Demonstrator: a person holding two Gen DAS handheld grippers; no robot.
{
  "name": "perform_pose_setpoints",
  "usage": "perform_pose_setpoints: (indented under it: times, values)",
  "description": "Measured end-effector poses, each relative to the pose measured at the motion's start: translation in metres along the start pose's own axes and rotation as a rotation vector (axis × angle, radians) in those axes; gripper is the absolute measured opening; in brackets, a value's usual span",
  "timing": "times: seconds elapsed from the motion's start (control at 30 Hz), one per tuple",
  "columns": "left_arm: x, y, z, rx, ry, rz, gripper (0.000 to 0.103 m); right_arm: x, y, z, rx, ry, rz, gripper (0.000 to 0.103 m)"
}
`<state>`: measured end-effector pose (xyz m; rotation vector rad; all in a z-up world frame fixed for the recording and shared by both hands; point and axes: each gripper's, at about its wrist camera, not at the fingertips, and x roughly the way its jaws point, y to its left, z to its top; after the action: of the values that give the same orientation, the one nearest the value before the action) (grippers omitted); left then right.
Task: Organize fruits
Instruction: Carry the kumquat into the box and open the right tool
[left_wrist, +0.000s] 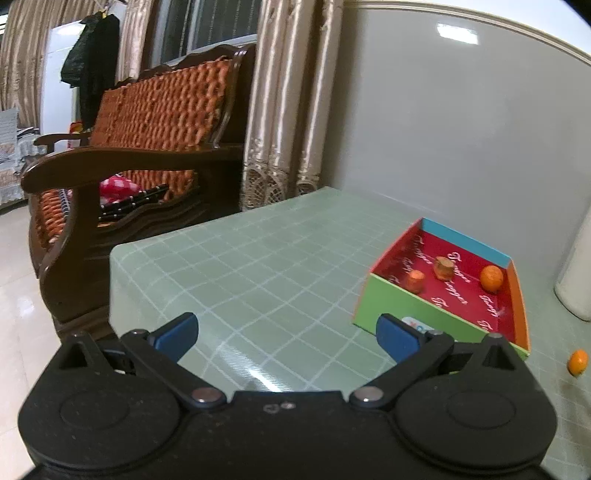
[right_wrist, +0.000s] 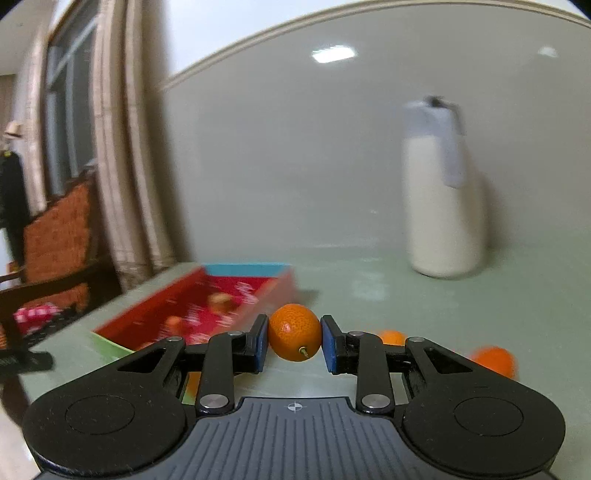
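Nearest to us in the right wrist view, the right gripper (right_wrist: 294, 343) pinches a kumquat (right_wrist: 293, 332) — its blue pads (right_wrist: 260, 343) press on both sides of the fruit, whose small stem points toward the camera. The fruit is held clear of the table (right_wrist: 369, 314). Just behind the right finger we see two more orange fruits (right_wrist: 392, 336) lying on the green cloth, one near the linkage and one (right_wrist: 495, 360) further right, both blurred. To the left, beyond the gripped fruit, sits the box (right_wrist: 255, 268), red inside with a blue far wall, and blurred fruit shapes lie in it. Far back by the wall stands a white jug (right_wrist: 443, 206).

In the left wrist view, the left gripper (left_wrist: 287, 334) is spread wide with nothing between its pads, hovering over the checked cloth. Its right finger overlaps the green near wall of the box (left_wrist: 413, 299). Inside we count three pieces — two brownish ones (left_wrist: 416, 280) near the left side and an orange one (left_wrist: 491, 277) toward the right wall. One loose fruit (left_wrist: 577, 362) lies on the table right of the box. Beyond the table stand a wooden bench (left_wrist: 147, 147) and curtains (left_wrist: 291, 110).
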<state>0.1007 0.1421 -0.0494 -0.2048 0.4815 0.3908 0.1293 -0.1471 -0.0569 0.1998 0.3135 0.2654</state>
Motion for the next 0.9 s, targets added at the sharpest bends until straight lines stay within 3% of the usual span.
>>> perform_pose_setpoints:
  times: [0.33,0.8,0.87,0.9]
  values:
    - [0.006,0.027,0.005,-0.084,0.032,0.040,0.097,0.048,0.067,0.010,-0.125,0.073,0.126,0.030]
    - [0.008,0.038,0.007,-0.123,0.046,0.038,0.097,0.103,0.111,0.000,-0.195,0.228,0.135,0.031]
    - [0.008,0.038,0.007,-0.124,0.045,0.038,0.097,0.103,0.112,-0.001,-0.198,0.228,0.122,0.047]
    - [0.009,0.038,0.007,-0.126,0.045,0.038,0.097,0.103,0.111,0.000,-0.195,0.228,0.115,0.078]
